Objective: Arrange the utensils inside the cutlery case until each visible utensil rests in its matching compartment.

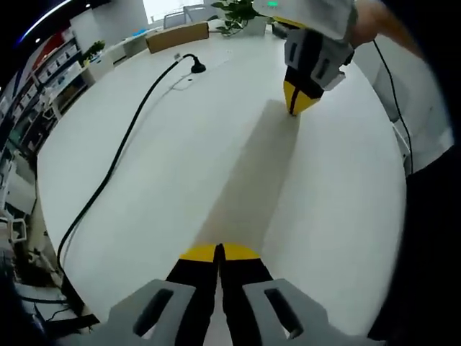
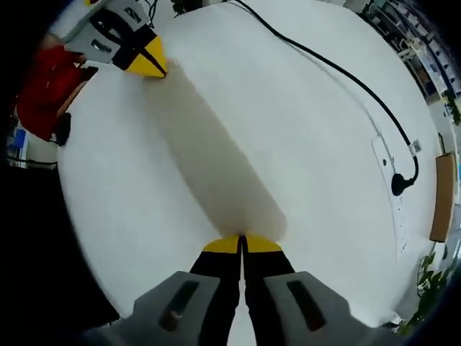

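Long white case (image 1: 248, 180) between both tools.

Bright, even indoor light. The round white desk (image 1: 216, 144) is near blown out, with little surface detail. A soft grey shadow band (image 2: 216, 166) crosses it between the hand-held grippers. Strong fisheye bending at the edges; the room's periphery is smeared, soft and darker.

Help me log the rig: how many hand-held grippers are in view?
2. The left hand-held gripper rises from the left gripper view's bottom, the right hand-held gripper from the right gripper view's. Each shows across the table in the other view.
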